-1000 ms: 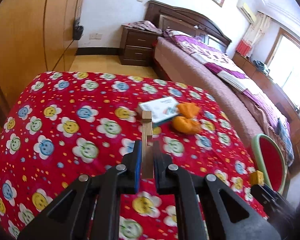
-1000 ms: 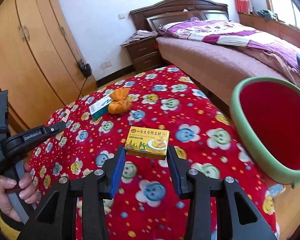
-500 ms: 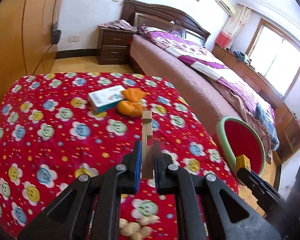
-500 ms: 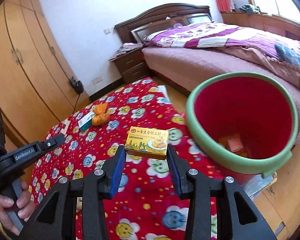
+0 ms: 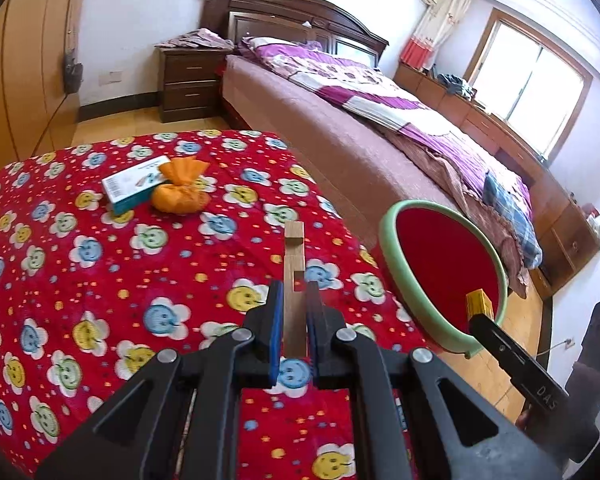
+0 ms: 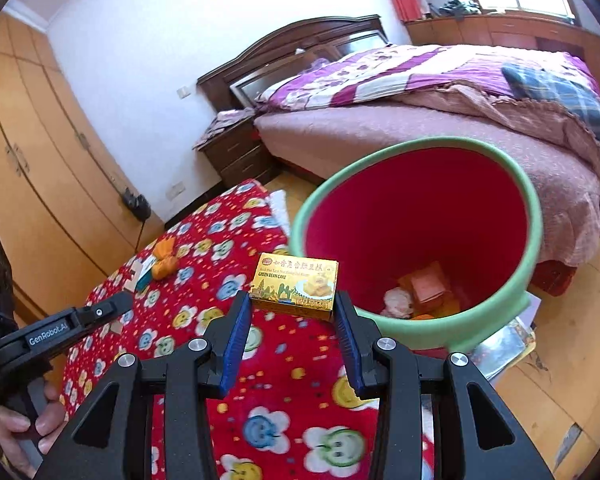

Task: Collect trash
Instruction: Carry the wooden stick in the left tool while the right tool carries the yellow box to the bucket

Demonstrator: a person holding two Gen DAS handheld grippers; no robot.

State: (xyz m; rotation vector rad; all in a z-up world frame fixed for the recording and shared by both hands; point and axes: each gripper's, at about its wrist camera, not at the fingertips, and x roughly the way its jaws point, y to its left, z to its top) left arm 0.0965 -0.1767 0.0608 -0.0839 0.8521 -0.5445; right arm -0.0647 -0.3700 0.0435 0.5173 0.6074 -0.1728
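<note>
Two grips on: my left gripper point(image 5: 294, 304) clamps a thin wooden strip point(image 5: 293, 280) above the red flowered cloth point(image 5: 100, 280); my right gripper point(image 6: 292, 320) pinches the green bean cake box point(image 6: 294, 286) at the green-rimmed red bin point(image 6: 534, 240), trash inside.

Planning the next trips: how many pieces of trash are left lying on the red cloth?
2: a white and teal box and an orange bag touching it, both at the cloth's far side. The tools block the near part of the cloth, so more may be hidden there.
</note>
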